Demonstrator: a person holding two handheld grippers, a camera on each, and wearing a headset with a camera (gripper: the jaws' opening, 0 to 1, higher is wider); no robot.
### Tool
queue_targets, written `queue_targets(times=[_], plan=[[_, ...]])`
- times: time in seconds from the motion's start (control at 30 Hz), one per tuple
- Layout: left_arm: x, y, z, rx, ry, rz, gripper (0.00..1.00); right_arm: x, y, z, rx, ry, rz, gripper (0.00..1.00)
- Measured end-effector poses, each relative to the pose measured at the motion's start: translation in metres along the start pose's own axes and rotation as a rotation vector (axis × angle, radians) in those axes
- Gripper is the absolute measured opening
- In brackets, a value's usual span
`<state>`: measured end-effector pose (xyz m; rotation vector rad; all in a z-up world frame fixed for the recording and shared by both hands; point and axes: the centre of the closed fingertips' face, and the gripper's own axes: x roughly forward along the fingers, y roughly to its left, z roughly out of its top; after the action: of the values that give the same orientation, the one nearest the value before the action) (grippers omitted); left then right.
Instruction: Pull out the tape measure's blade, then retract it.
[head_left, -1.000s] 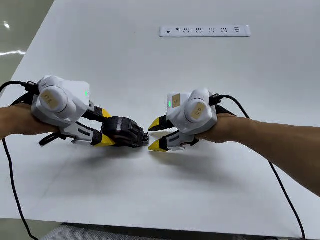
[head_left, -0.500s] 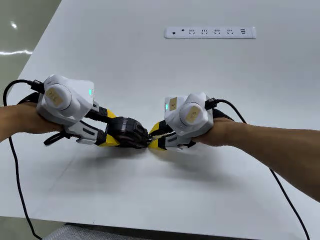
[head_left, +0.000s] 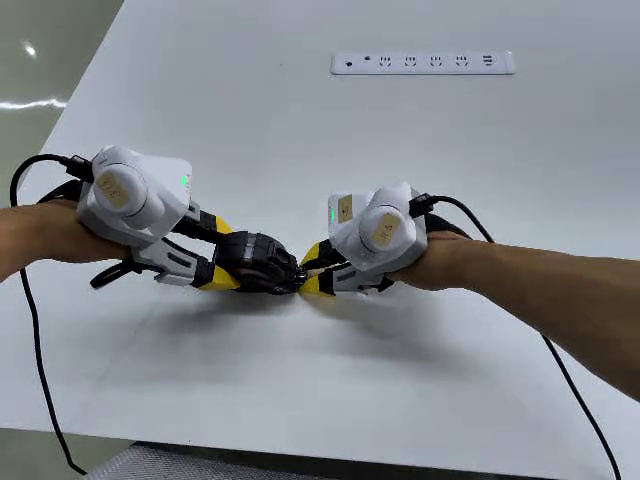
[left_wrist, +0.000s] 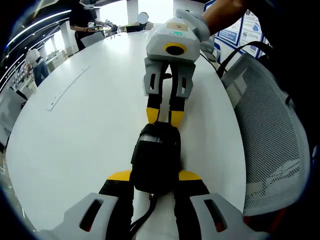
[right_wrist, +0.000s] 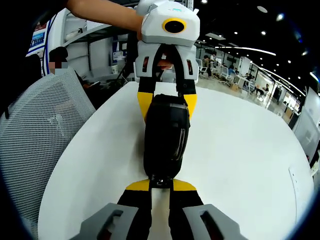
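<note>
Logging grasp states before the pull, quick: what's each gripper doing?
Left gripper: closed, holding the tape measure by its case.
Right gripper: closed on the blade tip.

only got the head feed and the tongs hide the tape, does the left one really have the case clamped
Observer: Yes. In the left gripper view the left tongs press the case from both sides.
Operator: and the right one, is it on the hook
Observer: In the right gripper view the right tongs are closed at the case mouth, apparently on the hook.
Operator: any blade out
Observer: None that I can see; the right tips sit right against the case.
</note>
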<state>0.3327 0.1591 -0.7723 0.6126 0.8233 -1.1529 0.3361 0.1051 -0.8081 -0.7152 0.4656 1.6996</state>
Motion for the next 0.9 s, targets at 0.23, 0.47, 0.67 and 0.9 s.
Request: queue_targets(times=[0.23,0.47,0.67,0.9], plan=[[0.000,0.000,0.000,-0.005,0.001,0.003,0.25,-0.001,-0.001,0.000,-0.016,0.006,-0.004,0.08],[0.000,0.000,0.000,-0.008,-0.001,0.000,0.25,-0.006,-0.001,-0.005,-0.017,0.017,-0.002,0.08],[-0.001,0.000,0.000,-0.008,-0.002,-0.001,0.25,-0.011,-0.001,-0.010,-0.023,0.028,-0.002,0.08],[-0.001,0.000,0.001,-0.008,-0.002,-0.003,0.25,-0.017,-0.001,-0.015,-0.021,0.038,-0.001,0.08]])
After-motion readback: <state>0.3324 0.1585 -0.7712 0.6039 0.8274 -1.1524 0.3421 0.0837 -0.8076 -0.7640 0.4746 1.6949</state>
